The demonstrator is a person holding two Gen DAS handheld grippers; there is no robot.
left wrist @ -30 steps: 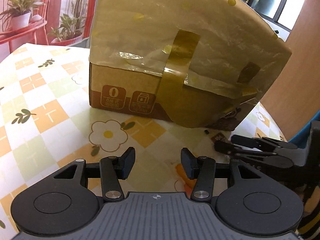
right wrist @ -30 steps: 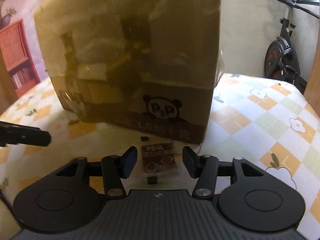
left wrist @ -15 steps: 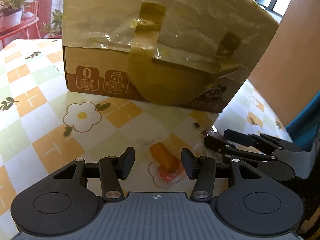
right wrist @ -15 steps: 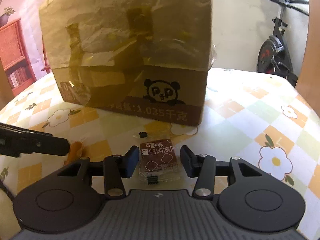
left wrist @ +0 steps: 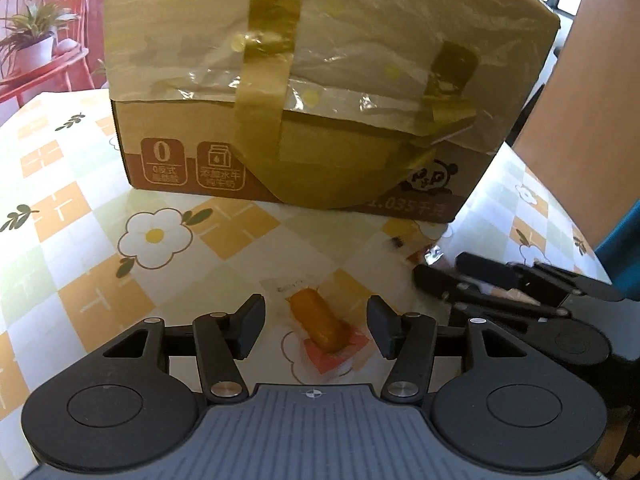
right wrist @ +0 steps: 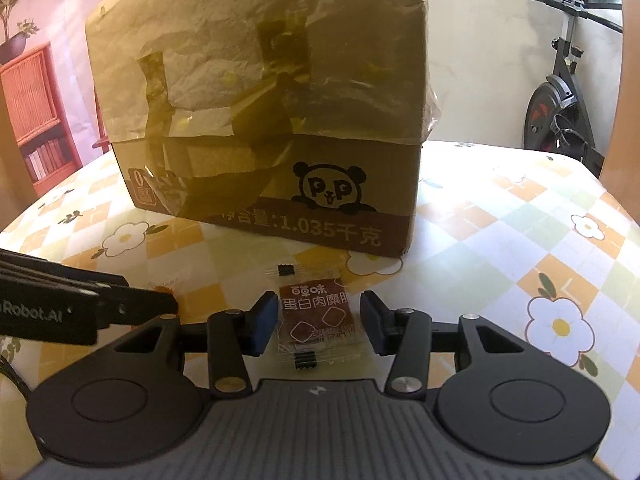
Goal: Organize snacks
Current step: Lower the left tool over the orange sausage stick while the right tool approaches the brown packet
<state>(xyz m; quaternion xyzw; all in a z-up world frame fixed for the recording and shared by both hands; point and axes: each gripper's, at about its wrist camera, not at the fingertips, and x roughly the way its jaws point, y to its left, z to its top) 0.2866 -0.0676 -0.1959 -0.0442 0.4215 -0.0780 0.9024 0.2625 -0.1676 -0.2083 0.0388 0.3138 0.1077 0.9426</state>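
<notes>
Cardboard box (left wrist: 304, 128) on the counter (left wrist: 72, 248), taped — no snack stowed. Left gripper (left wrist: 316, 322) jaws apart around the orange snack (left wrist: 318, 320); right gripper (right wrist: 319, 322) jaws apart around the brown packet (right wrist: 316, 318). Both grasps remain.

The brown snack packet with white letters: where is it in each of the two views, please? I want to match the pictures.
Left wrist view: at the right, only a small shiny corner of the packet shows, beyond the right tongs.
Right wrist view: low centre, the packet lies flat on the table between the open right tongs.
Shared landmark: the box with the panda print, behind the packet in both views.
</notes>
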